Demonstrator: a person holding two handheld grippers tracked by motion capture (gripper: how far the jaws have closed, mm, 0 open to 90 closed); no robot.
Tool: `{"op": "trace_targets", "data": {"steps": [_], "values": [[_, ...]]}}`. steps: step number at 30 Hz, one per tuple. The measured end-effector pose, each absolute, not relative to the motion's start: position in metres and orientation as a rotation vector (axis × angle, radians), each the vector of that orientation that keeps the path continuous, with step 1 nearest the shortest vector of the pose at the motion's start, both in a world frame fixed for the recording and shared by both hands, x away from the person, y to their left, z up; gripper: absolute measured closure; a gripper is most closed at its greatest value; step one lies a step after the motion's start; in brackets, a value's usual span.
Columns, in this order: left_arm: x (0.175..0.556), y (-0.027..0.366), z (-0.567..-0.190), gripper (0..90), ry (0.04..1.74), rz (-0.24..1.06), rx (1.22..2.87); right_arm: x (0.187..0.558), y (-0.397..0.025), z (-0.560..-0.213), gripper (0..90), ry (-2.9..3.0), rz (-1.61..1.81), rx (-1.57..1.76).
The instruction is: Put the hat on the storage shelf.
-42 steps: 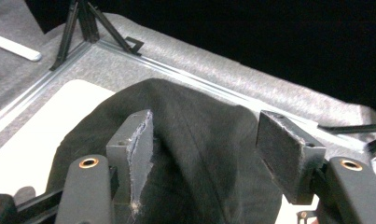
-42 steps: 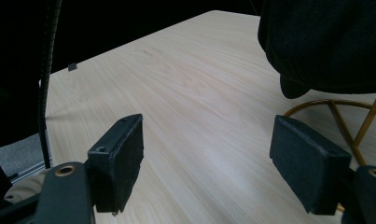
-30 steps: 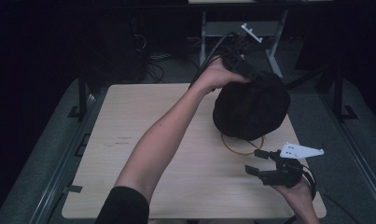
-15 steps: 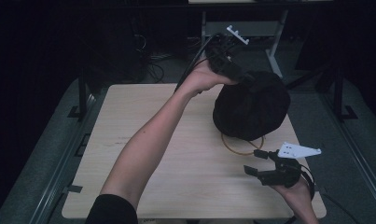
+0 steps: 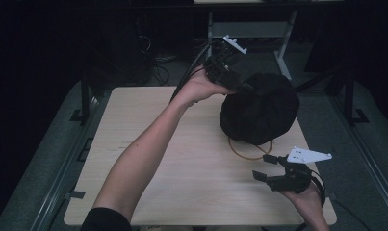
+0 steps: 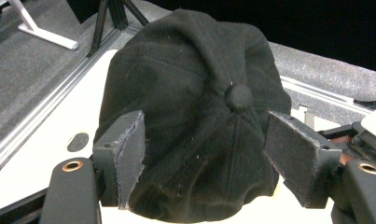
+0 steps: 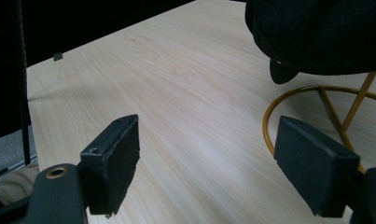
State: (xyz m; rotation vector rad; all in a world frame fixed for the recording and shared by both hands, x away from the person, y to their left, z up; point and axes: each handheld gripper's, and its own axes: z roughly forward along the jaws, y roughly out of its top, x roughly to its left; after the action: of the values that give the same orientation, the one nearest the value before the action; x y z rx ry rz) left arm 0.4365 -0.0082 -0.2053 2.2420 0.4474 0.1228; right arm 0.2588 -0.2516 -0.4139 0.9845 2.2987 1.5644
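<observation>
Now our left tool (image 5: 245,87) has drawn back off the black cap (image 5: 260,114) and opened wide — we've let it go. It sits on the gold wire stand (image 5: 244,151) at the far right of the surface (image 5: 148,144), crown button (image 6: 238,95) upward; brim direction and long axis we can't tell. Our right tool (image 5: 267,168) waits near-right, wide too, empty.

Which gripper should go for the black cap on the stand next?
Left, probably. The left gripper is raised right at the black cap, jaws open toward its crown. The right gripper sits low by the gold stand, open over bare table.
</observation>
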Motion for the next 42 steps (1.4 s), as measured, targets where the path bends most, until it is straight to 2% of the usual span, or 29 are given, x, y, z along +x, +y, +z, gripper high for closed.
{"op": "trace_targets", "data": {"steps": [42], "values": [[0.412,0.089,-0.251,27.2,0.567,0.142,2.208,0.263,-0.249,-0.419,19.1,2.317,1.536,1.013]]}}
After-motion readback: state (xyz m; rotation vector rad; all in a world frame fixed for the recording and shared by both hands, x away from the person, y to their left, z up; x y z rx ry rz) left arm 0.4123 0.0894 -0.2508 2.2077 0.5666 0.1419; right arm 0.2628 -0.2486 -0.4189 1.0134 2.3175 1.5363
